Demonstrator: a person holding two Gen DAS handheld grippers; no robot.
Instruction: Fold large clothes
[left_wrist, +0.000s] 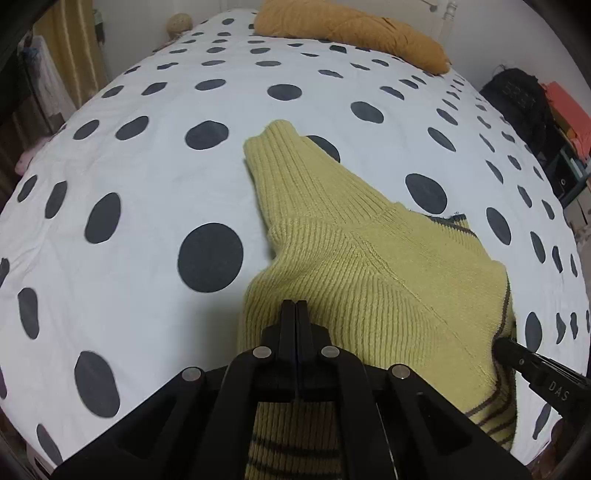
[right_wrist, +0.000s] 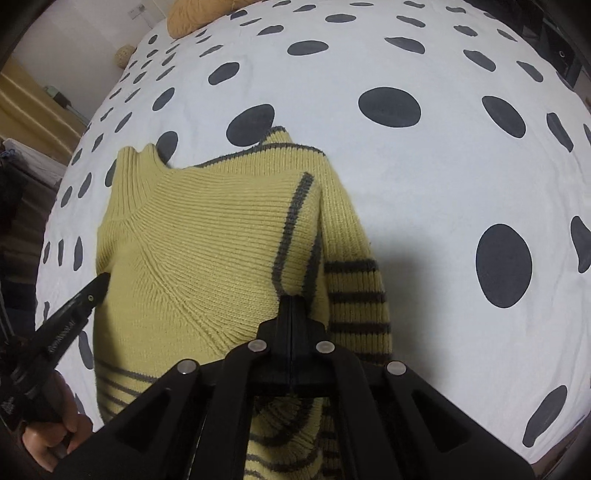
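Left wrist view has the left tongs (left_wrist: 296, 306) pinched together on the near left edge of the sweater (left_wrist: 369, 266), knit right between the tips. The right tongs (left_wrist: 504, 345) poke in from the lower right of that view and bite the opposite edge, by the dark trim. From the right wrist view it's the mirror: right tongs (right_wrist: 291, 304) closed on the fabric near where the striped sleeve (right_wrist: 354, 302) is folded in, and the left tongs (right_wrist: 99, 282) come in from the left with a hand (right_wrist: 55, 439) behind them. So both are clamped on the sweater, one per side.

What matters for the next move, I'd say: the sweater is on the bed (left_wrist: 129, 184), its long axis running straight away from both tongs, with the ribbed turtleneck collar (left_wrist: 280, 158) at the far end and the striped hem nearest and partly under the cameras. Neither hand looks closer to the collar, so the near part would travel away from the tongs toward it, both sides going together or the fold goes crooked.

Nothing's really in the way. The polka-dot cover is bare around it, and the mustard knit bundle (left_wrist: 351, 33) sits well apart at the far end of the bed. Room clutter stays off the edges.
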